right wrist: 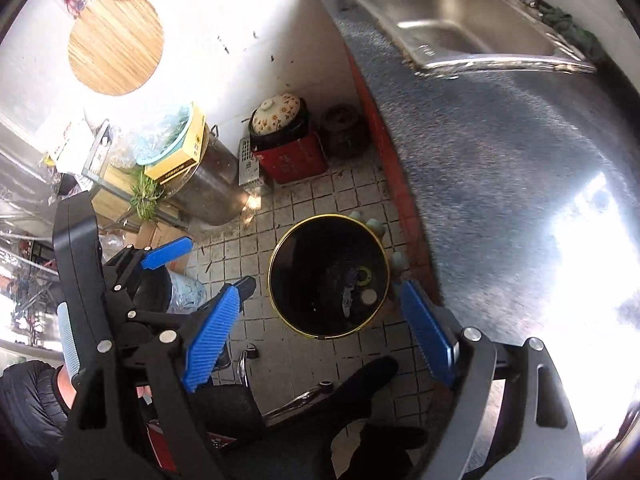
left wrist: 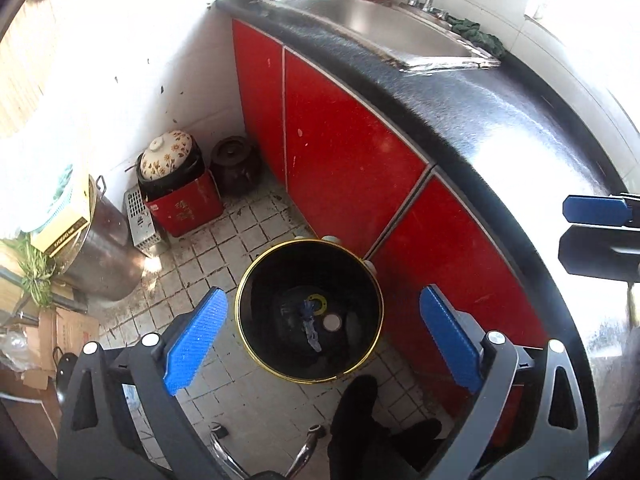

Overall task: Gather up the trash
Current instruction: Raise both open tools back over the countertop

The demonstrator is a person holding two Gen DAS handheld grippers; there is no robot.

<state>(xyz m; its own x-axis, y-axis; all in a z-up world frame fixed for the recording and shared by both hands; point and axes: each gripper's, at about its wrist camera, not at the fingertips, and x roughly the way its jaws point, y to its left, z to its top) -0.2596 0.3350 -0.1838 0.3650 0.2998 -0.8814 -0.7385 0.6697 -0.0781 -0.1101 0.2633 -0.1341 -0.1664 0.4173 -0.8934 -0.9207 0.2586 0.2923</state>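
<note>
A black trash bin with a gold rim [left wrist: 240, 300] stands on the tiled floor beside the red cabinets; it also shows in the right wrist view [right wrist: 276, 248]. Inside lie a blue wrapper [left wrist: 310, 326], a yellow-ringed lid [left wrist: 317, 302] and a small pale cap [left wrist: 332, 323]. My left gripper [left wrist: 324, 336] hangs above the bin, open and empty. My right gripper [right wrist: 320, 332] also hangs above the bin, open and empty. Its fingers [left wrist: 596, 210] show at the right edge of the left wrist view. The left gripper [right wrist: 196, 264] shows in the right wrist view, left of the bin.
A dark countertop [left wrist: 500, 120] with a steel sink [left wrist: 384, 28] runs along the right over red cabinet doors [left wrist: 340, 160]. A floral-lidded pot on a red box [left wrist: 180, 200], a dark jar [left wrist: 236, 166], a steel stockpot [left wrist: 104, 256] and cardboard [left wrist: 68, 332] stand on the left. A chair base [left wrist: 260, 452] is below.
</note>
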